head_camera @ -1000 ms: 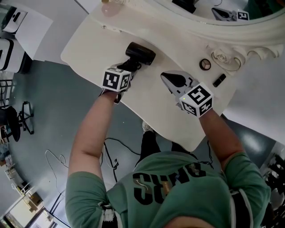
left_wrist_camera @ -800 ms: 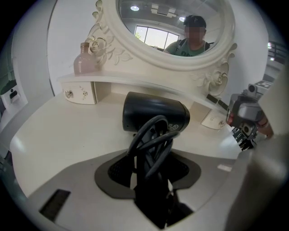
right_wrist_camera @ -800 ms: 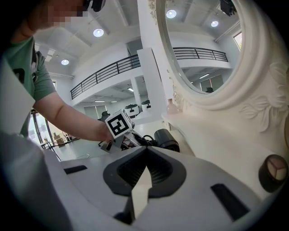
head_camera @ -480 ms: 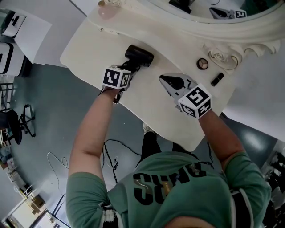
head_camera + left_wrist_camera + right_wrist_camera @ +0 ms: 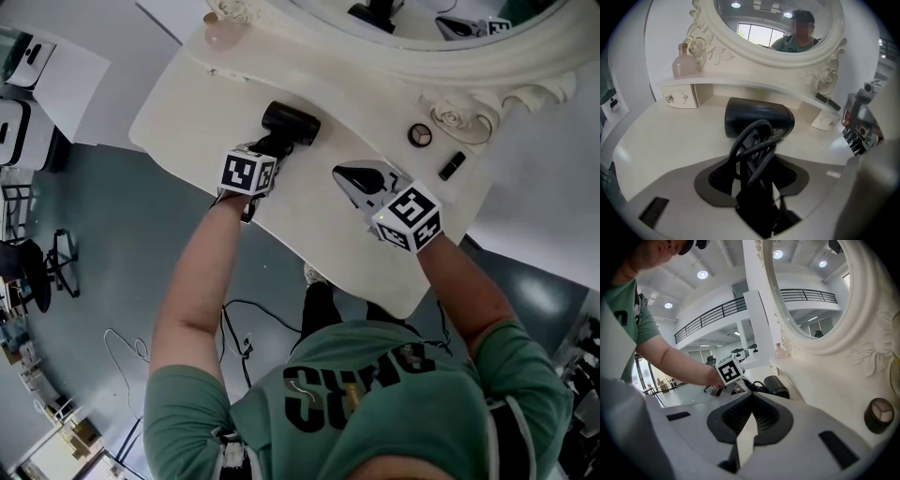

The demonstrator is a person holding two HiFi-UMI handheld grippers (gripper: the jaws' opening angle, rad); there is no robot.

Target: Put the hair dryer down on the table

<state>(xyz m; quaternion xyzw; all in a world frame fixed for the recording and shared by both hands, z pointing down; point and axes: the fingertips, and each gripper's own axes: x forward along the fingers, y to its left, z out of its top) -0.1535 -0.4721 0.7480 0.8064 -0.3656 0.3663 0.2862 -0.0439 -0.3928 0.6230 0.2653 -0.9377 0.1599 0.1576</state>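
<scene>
The black hair dryer lies on the cream dressing table, its barrel resting on the top. My left gripper is shut on its handle, which has the cord wound around it. In the left gripper view the handle and cord loops stand between the jaws of that gripper, with the hair dryer's barrel lying crosswise beyond them. My right gripper hovers over the table to the right, shut with nothing in it. From the right gripper view the hair dryer shows ahead.
A round compact and a small black tube lie near the ornate mirror frame at the right. A pink bottle stands at the table's far left corner. The table's front edge runs under both forearms.
</scene>
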